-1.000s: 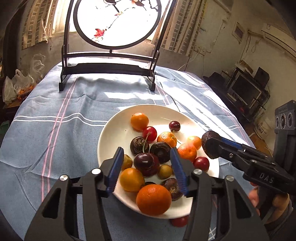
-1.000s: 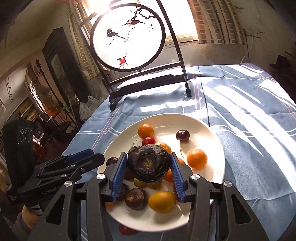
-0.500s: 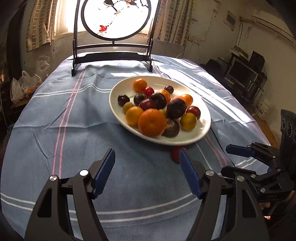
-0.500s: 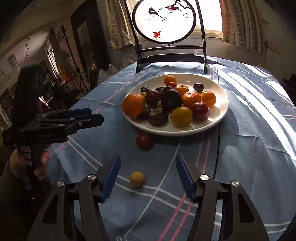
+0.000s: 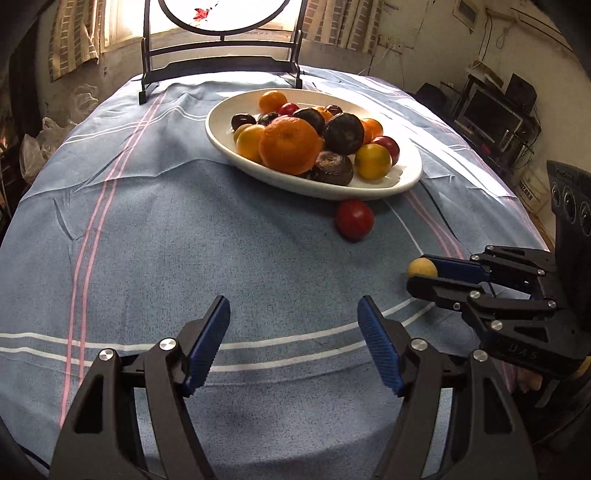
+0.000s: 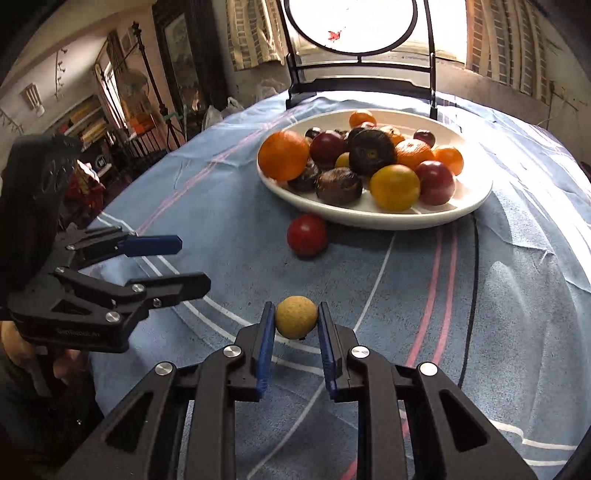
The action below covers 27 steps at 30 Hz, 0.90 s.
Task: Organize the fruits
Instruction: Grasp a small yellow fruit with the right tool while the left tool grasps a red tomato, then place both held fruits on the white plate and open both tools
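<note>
Strong daylight pours in from the window behind the round black-framed screen (image 5: 221, 33), so bright there that the pane blows out to plain white in both views. It strikes the far rim of the white oval plate (image 6: 476, 192) and washes that side with glare. The heaped fruit throws shadow toward us, and the plate darkens the blue striped cloth on the counter (image 5: 184, 258) just beneath its near edge. The near cloth sits in softer, dimmer light. Room corners fall to deep gloom. The fisheye bends the counter's edges into curves, with black vignetting at the corners. Focus stays fairly crisp.
</note>
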{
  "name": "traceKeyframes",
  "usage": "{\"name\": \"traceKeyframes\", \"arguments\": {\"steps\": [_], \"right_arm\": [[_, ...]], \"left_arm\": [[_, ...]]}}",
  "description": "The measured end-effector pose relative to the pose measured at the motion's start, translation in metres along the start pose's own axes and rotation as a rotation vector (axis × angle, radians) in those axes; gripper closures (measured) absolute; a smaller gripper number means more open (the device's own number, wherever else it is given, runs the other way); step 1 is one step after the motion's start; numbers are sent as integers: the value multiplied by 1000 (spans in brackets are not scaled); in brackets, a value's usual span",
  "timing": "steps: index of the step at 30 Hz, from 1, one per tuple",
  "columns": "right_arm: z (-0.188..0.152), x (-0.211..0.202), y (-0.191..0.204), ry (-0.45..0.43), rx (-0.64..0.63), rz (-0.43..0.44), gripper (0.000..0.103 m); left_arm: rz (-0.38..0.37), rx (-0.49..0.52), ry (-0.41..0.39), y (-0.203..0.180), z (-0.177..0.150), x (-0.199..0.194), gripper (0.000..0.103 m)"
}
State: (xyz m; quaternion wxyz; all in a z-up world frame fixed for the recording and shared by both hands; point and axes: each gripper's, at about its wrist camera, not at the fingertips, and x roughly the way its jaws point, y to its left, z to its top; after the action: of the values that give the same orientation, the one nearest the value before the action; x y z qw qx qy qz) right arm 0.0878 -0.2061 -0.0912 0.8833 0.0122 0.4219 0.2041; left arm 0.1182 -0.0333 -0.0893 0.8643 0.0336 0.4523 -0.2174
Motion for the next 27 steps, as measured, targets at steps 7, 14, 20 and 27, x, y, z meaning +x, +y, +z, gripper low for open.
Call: {"name": "traceKeyframes", "arguments": {"steps": [7, 14, 20, 27], "right_arm": [[0, -31, -66, -137, 176, -15, 80], [-7, -39, -69, -172, 164, 25, 80], [-8, -42, -77, -193, 203, 65, 80], [-8, -44, -73, -201, 190, 56, 80]], "left_arm": [[19, 47, 15, -37, 31, 28, 34], [69, 34, 42, -51, 54, 58, 59], [40, 44, 0, -50, 42, 46, 74], [-3, 45, -108, -48, 28, 7, 74]]}}
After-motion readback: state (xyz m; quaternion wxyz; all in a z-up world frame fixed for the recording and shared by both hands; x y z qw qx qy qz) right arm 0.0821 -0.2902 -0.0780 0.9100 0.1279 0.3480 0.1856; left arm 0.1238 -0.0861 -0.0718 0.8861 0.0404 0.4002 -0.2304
